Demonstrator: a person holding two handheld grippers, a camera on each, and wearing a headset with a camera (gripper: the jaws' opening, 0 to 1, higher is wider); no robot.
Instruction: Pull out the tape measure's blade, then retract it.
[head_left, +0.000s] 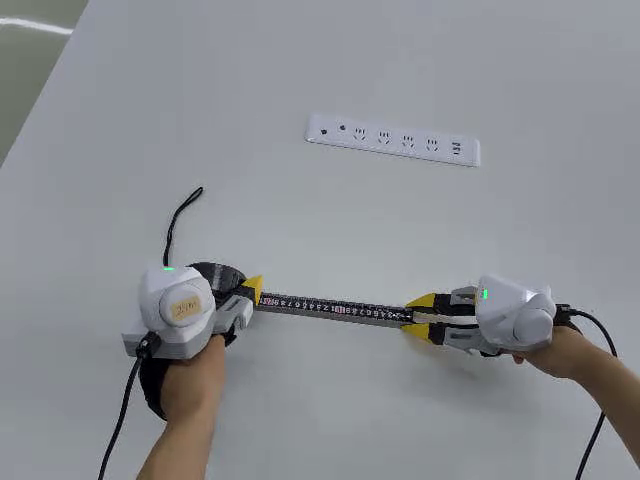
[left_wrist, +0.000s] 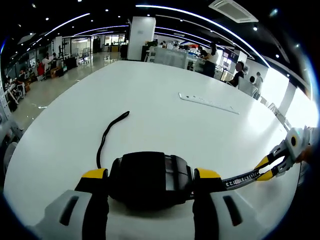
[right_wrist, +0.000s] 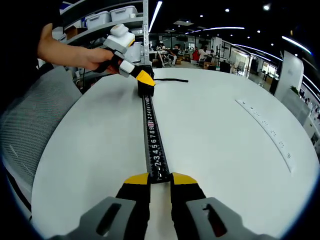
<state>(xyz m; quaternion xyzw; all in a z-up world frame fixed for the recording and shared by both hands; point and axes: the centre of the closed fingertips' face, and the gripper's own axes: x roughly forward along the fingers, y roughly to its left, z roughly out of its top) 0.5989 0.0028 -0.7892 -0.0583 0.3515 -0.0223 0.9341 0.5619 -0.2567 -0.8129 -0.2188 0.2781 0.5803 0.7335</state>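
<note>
Black tape-measure case (left_wrist: 145, 179) was clamped in left gripper (head_left: 246, 296), numbered blade (head_left: 330, 308) pinched in right gripper (head_left: 420, 315) — extended; guided retraction judged due.

left gripper (left_wrist: 150, 176) jaws clamped, right gripper (right_wrist: 160, 179) jaws pinched

The head view looks steeply down from the person's head onto the white table (head_left: 320, 60), at arm's reach, with the power strip (head_left: 393, 139) on the far side; the left gripper view sits low and very close behind the tape measure case (left_wrist: 150, 177), facing across the table toward that strip, the right gripper (left_wrist: 264, 169) at its right edge; the right gripper view, equally low, faces along the blade (right_wrist: 152, 135) toward the left gripper (right_wrist: 144, 80); all three share blade, strip and tabletop.
</note>
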